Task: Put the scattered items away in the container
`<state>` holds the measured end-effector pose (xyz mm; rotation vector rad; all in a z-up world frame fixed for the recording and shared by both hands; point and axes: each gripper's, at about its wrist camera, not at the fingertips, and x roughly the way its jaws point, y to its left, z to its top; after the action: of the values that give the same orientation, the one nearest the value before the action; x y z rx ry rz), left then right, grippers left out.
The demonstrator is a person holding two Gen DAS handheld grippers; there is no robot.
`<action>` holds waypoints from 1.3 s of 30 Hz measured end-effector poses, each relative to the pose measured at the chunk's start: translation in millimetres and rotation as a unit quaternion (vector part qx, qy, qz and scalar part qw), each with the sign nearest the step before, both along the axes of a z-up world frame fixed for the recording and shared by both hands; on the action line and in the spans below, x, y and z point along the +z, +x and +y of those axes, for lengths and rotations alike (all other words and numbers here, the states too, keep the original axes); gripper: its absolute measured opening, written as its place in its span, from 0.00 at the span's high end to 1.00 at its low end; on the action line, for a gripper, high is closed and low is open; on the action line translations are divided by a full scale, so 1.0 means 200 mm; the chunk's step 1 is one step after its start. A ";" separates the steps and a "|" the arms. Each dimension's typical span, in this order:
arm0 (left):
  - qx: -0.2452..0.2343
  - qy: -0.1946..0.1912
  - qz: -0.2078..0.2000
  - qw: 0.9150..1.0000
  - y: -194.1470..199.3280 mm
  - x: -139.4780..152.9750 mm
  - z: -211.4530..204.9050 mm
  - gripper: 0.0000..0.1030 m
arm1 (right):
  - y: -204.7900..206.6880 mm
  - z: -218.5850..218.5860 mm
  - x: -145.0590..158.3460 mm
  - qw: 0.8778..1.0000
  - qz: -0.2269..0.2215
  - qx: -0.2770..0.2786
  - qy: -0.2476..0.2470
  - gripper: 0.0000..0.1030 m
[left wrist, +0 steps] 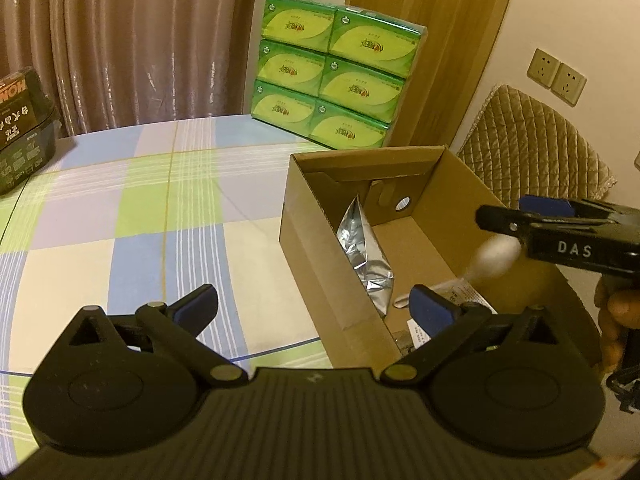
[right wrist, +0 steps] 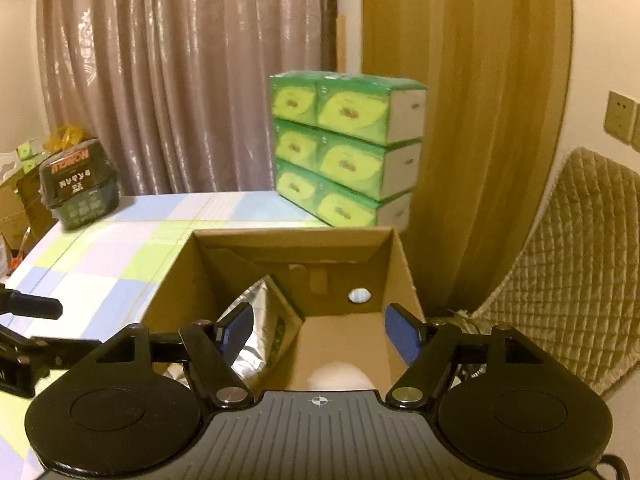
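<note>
An open cardboard box [left wrist: 304, 216] stands on the checked tablecloth [left wrist: 120, 220]. A silver foil pouch [left wrist: 364, 248] leans against its left inner wall, and printed papers [left wrist: 460, 296] lie on its floor. My left gripper [left wrist: 316, 308] is open and empty, straddling the box's near left corner. My right gripper [right wrist: 320, 332] is open above the box. A blurred white fluffy item [left wrist: 496, 256] is in the air just under it, over the box's inside, and neither pad touches it. In the right wrist view the white item [right wrist: 340, 376] shows low between the fingers, beside the pouch [right wrist: 264, 332].
A stack of green tissue packs [left wrist: 332, 80] stands behind the box. A dark printed carton [left wrist: 24, 128] sits at the table's far left. A quilted chair back [left wrist: 532, 148] is right of the box, below wall sockets [left wrist: 556, 76]. A hand [left wrist: 612, 312] holds the right gripper.
</note>
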<state>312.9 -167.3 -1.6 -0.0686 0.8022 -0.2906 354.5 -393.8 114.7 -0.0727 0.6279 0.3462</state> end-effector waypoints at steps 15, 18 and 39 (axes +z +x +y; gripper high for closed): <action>-0.004 0.001 -0.015 1.000 -0.11 0.06 -0.05 0.01 | -0.18 -0.12 0.07 1.000 0.007 -0.005 0.007 0.32; 0.000 0.004 -0.017 1.000 -0.17 0.09 -0.06 0.01 | -0.25 -0.14 0.11 1.000 0.005 -0.003 0.006 0.31; 0.030 0.012 -0.010 0.999 -0.56 0.23 -0.09 0.01 | -0.66 -0.19 0.27 1.000 -0.003 0.002 0.004 0.20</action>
<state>200.3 -186.1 44.6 -0.0672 0.7825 -0.2256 223.3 -432.7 168.4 -0.0678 0.6202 0.3520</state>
